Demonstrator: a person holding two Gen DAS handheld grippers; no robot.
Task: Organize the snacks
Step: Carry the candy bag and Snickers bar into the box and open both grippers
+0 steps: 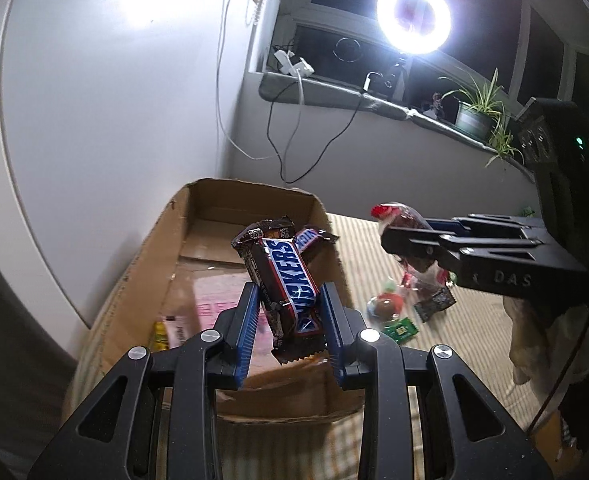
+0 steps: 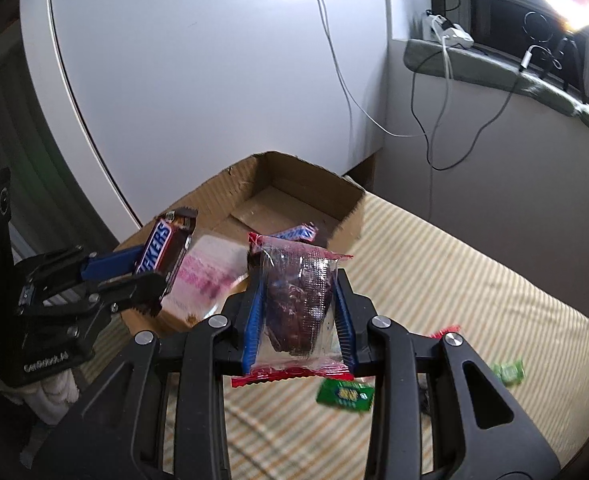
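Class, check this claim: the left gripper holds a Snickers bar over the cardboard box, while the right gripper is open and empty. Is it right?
One part is wrong. The right gripper is not empty: the right wrist view shows it shut on a clear red-edged snack packet. The left gripper does hold the Snickers bar over the cardboard box.

Left gripper up off the striped surface, blue-padded fingers pinched onto a Snickers bar, bar tilted far and to the left between the pads. Right gripper raised too, fingers clamped on either side of a clear red-edged snack packet with something dark inside. From the left wrist view, right gripper reaching in from the right, level, packet at its tip. From the right wrist view, left gripper coming in from the left, angled upward.
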